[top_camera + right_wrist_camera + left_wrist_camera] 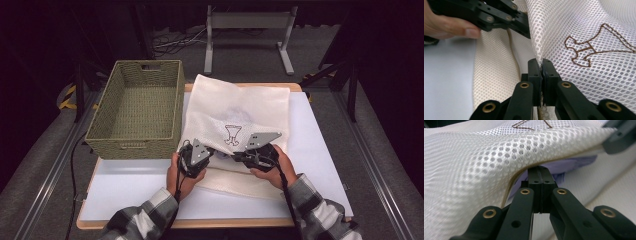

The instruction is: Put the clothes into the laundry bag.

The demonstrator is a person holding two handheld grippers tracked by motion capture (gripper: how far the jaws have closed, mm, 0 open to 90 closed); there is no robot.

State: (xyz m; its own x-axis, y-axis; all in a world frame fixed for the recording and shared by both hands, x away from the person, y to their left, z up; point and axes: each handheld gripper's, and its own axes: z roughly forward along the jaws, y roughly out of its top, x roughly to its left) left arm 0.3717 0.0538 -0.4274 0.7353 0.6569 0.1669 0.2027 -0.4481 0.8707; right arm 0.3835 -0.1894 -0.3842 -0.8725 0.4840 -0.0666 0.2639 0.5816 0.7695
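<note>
A white mesh bag (235,107) with a brown stitched emblem (232,134) lies on the white table top (312,150). Its near edge is lifted off the lower layer. My left gripper (211,152) is shut on that lifted edge, where the brown trim of the mesh bag (474,177) runs over my left gripper (540,173). Just to the right, my right gripper (236,155) is shut on the same edge, and the mesh bag (579,30) rises from my right gripper (541,65). Something pale lilac (574,164) shows inside the bag's mouth.
A green woven basket (132,145) stands empty at the table's left, touching the bag's side. A metal stand (247,22) is on the floor behind the table. Bare table top lies at the front and right. The left hand's thumb (451,28) shows near the left gripper.
</note>
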